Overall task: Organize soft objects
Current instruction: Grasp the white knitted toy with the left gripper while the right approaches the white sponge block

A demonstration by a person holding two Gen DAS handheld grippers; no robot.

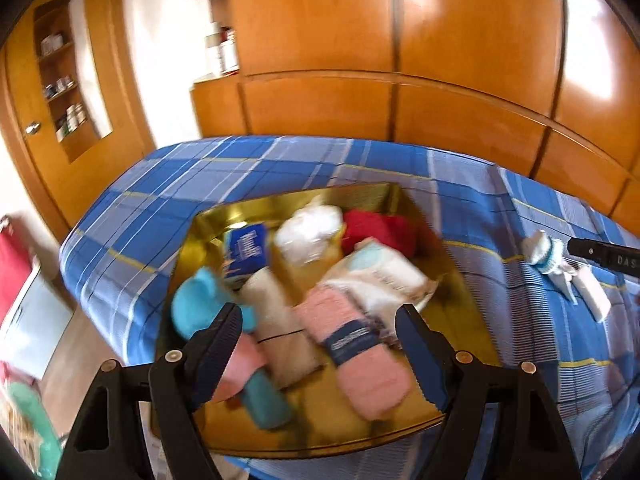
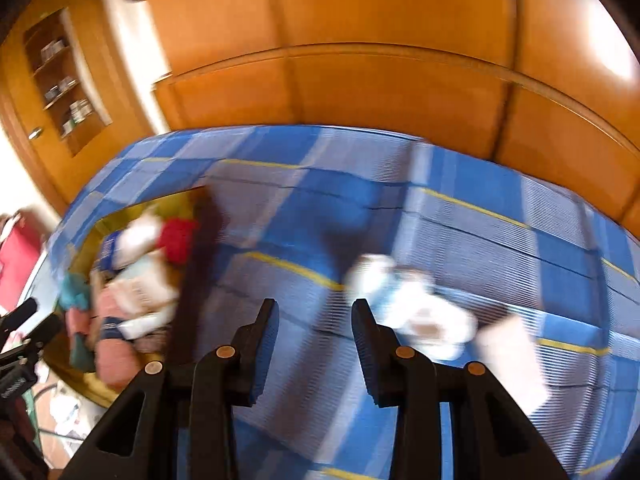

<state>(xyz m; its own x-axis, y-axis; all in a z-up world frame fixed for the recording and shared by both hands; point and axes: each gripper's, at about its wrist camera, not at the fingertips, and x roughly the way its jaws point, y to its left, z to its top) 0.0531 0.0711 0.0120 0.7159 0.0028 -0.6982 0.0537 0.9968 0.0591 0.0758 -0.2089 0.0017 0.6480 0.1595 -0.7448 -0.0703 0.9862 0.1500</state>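
Left wrist view, blue plaid bedspread (image 1: 280,168), gold tray (image 1: 360,420), wooden wardrobe (image 1: 400,40), left gripper (image 1: 320,320) wide, right gripper (image 2: 315,308) narrower, both empty.

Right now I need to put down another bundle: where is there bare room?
Bare bedspread lies between the gold tray and the white items, and beyond them. The tray is crowded; only its near edge is bare.

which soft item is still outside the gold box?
The white-and-light-blue bundle, alone on the plaid bedcover just ahead of the right gripper. The red, pink, turquoise and other white items all sit in the gold box.
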